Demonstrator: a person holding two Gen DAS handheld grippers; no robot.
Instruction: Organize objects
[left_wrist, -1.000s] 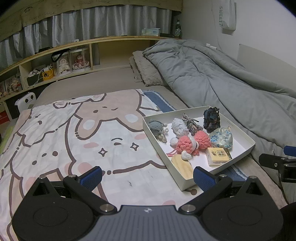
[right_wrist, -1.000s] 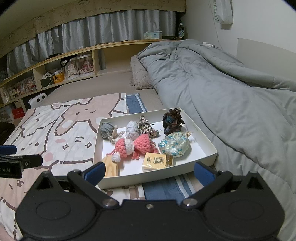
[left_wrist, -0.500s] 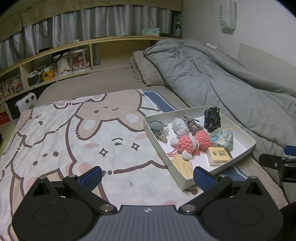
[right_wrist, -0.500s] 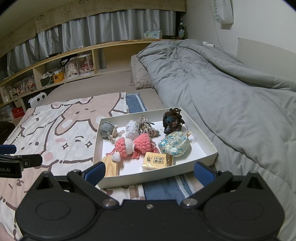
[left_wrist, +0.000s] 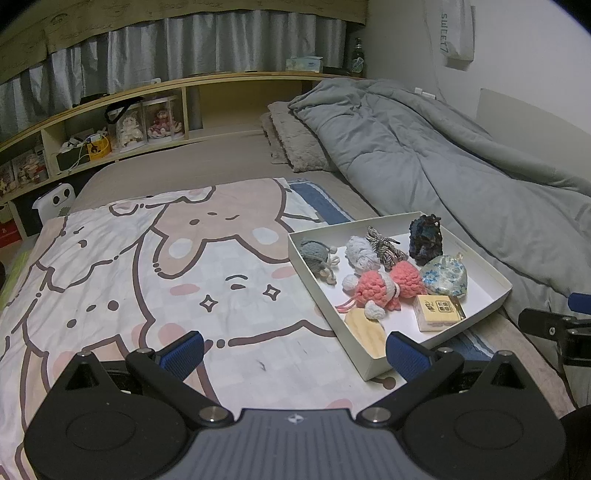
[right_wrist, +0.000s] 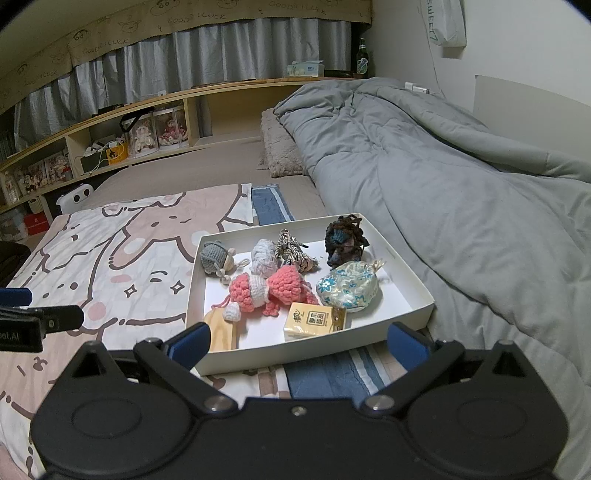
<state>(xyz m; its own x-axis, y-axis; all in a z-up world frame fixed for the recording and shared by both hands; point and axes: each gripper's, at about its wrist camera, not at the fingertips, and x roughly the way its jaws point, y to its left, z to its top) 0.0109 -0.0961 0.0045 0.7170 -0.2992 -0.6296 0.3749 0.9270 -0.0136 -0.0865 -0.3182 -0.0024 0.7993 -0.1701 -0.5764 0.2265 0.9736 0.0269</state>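
Note:
A shallow white tray lies on the bed and holds several small items: a grey knitted mouse, a white yarn ball, a striped cord bundle, a dark blue-brown knitted piece, a pink crocheted toy, a blue floral pouch, a yellow tissue pack and a pale wooden piece. My right gripper hovers open just in front of the tray's near edge. My left gripper is open over the cartoon blanket, left of the tray's near corner.
A cartoon-print blanket covers the left of the bed. A bunched grey duvet fills the right side beside the tray, with a pillow behind. A wooden shelf with boxed dolls runs along the back.

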